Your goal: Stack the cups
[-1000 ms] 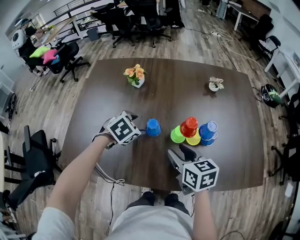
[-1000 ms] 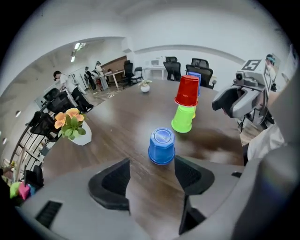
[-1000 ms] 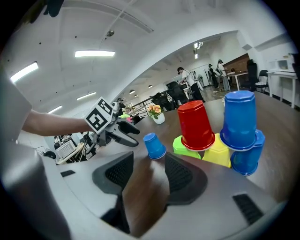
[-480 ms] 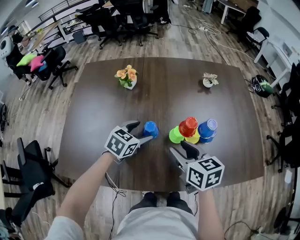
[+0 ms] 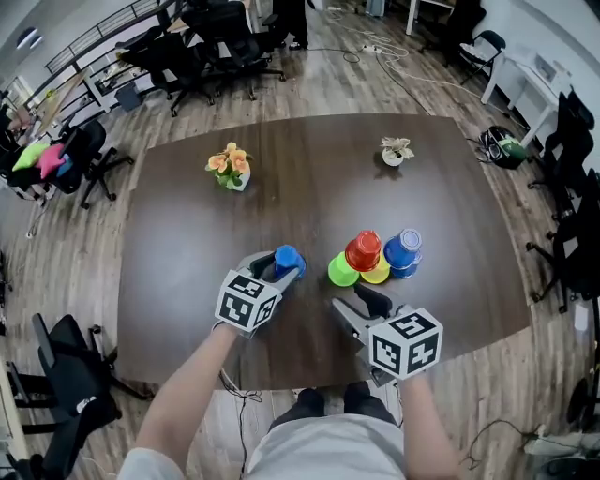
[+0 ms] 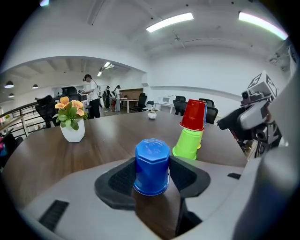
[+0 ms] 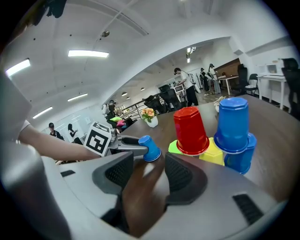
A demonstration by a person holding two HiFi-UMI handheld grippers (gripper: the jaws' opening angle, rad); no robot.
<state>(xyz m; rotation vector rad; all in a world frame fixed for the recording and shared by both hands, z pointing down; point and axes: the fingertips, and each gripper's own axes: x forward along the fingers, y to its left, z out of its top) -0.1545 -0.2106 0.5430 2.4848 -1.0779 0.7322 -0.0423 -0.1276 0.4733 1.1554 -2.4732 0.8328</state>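
While the left hand-held gripper (image 5: 279, 270) has moved in around the lone blue cup (image 6: 152, 164), its jaws have just been closing, and the pads now meet the cup's sides. The cup stands upside down on the bench (image 5: 187, 234). I judge this the pick-up for stacking. The right hand-held gripper (image 5: 356, 302) is open and empty, with the pile (image 5: 375, 258) of cups just ahead of it. Beyond both hand-held grippers sits a flower pot (image 5: 230, 169) on the dark bench, with the wood floor (image 5: 84, 234) and office chairs (image 5: 216, 28) farther off.

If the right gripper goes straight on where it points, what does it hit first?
Probably the table, since the right gripper tilts down toward it; beyond that, the lone blue cup sits almost dead ahead. Depth unclear.
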